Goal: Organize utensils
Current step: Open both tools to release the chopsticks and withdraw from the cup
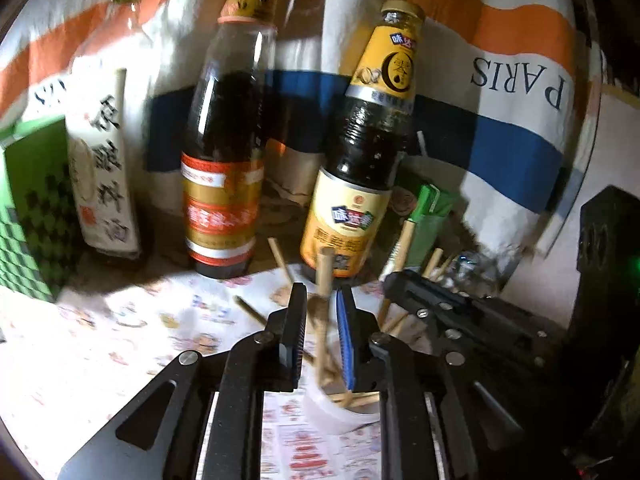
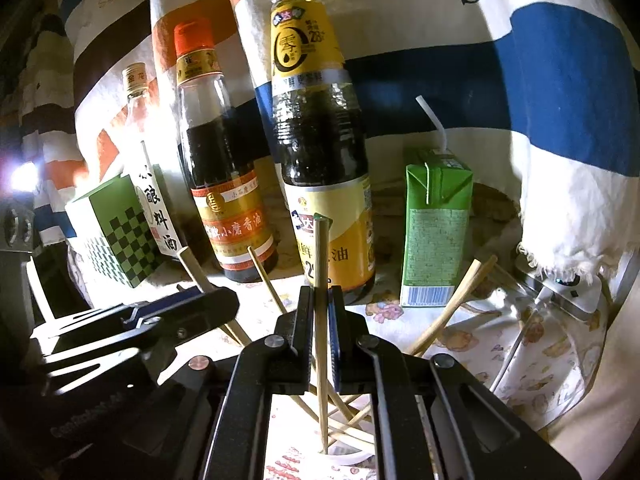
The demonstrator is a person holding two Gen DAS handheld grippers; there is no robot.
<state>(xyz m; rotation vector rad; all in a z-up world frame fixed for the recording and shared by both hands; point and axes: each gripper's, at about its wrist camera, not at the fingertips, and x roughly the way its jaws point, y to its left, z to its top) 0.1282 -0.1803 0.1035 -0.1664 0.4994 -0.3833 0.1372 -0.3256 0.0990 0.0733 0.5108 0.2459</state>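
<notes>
A white cup (image 1: 332,412) on the patterned tablecloth holds several wooden chopsticks that lean outward. In the left wrist view my left gripper (image 1: 322,304) hangs just above the cup. A blurred chopstick (image 1: 325,276) stands between its jaws with a small gap on each side, so the pads are not pressing it. My right gripper (image 2: 320,292) is shut on an upright chopstick (image 2: 320,248) whose lower tip reaches into the cup (image 2: 354,458). Each gripper appears in the other's view, the right gripper (image 1: 394,280) close beside the left gripper (image 2: 216,300).
Behind the cup stand a yellow-labelled sauce bottle (image 2: 320,160), a red-capped sesame oil bottle (image 2: 224,184) and a cooking wine bottle (image 2: 148,184). A green checkered box (image 2: 116,236) sits left, a green carton with a straw (image 2: 436,232) right. A striped cloth (image 2: 520,80) hangs behind.
</notes>
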